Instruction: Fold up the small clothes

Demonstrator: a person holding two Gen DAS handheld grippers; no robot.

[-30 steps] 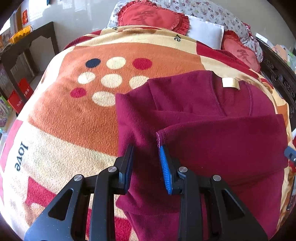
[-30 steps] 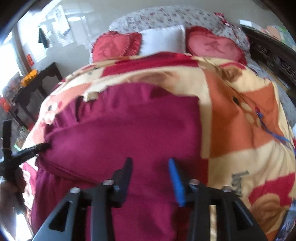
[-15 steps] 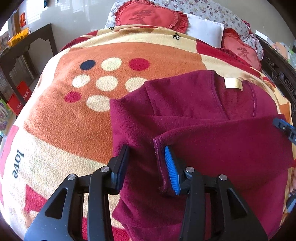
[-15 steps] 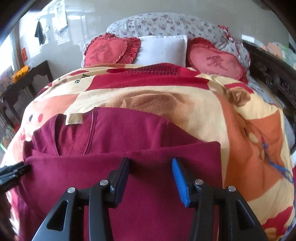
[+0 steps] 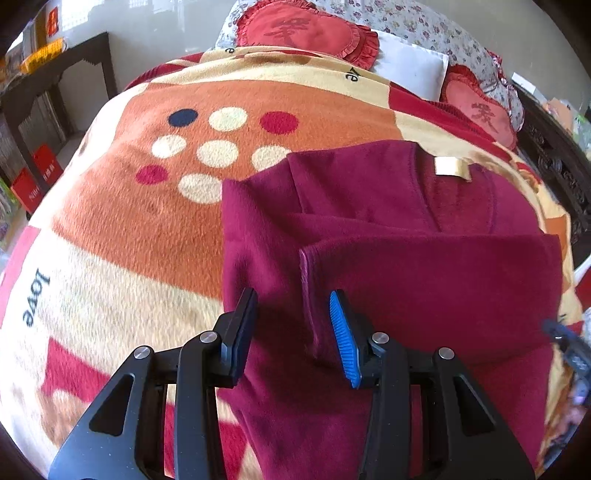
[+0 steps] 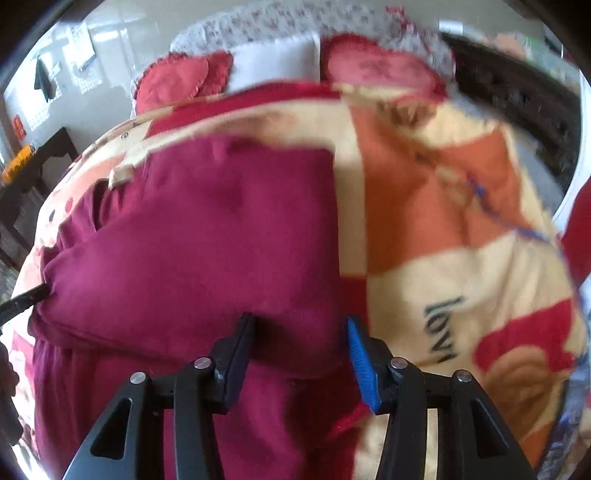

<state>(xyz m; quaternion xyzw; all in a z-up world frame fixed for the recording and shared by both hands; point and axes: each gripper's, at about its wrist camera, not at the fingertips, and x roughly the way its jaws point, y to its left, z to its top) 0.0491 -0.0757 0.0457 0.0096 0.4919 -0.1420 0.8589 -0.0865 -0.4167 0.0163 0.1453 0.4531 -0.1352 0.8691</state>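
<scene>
A dark red fleece garment (image 5: 388, 229) lies on the patterned blanket, its lower part folded up over the chest, with a cream neck label (image 5: 448, 167) showing. My left gripper (image 5: 293, 325) is open above the folded layer's left edge and holds nothing. The garment also shows in the right wrist view (image 6: 207, 236), which is blurred. My right gripper (image 6: 299, 354) is open over the folded layer's right corner and holds nothing. The left gripper's tip (image 6: 26, 297) shows at the far left of that view.
The bed's blanket (image 5: 155, 206) is orange, cream and red with dots. Red heart pillows (image 5: 306, 29) and a white pillow (image 5: 406, 62) lie at the head. A dark side table (image 5: 55, 74) stands left of the bed. A carved dark bed frame (image 6: 517, 96) runs along the right.
The left gripper drew back a little from the folded edge, and its jaws opened wider. The right gripper swung down and right, from level with the fold to over its right corner.
</scene>
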